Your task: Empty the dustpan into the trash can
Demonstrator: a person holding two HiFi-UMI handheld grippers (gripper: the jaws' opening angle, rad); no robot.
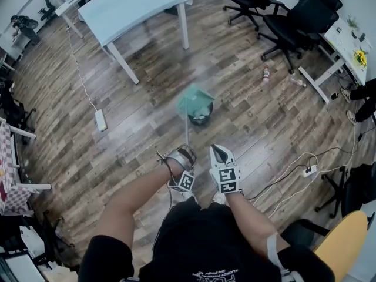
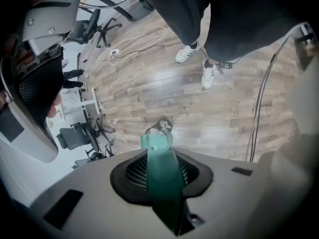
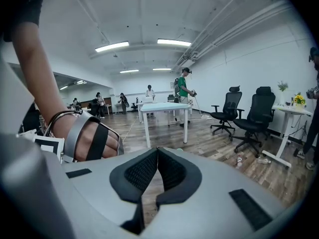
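A teal dustpan (image 1: 194, 98) on a long thin handle (image 1: 187, 135) hangs tilted over the small black trash can (image 1: 201, 116) on the wooden floor. It looks blurred. My left gripper (image 1: 187, 153) is shut on the near end of the handle. In the left gripper view the teal handle (image 2: 164, 178) runs out between the pads down to the dustpan (image 2: 153, 141) and the trash can (image 2: 162, 126). My right gripper (image 1: 218, 152) is beside the left one, shut with nothing in it. Its pads (image 3: 157, 151) meet at the tips.
A light blue table (image 1: 132, 4) stands beyond the can, and black office chairs (image 1: 294, 22) and a white desk (image 1: 343, 40) stand at the far right. A power strip (image 1: 101, 120), bottles (image 1: 266, 73) and cables (image 1: 294, 169) lie on the floor. People stand far off (image 3: 184, 91).
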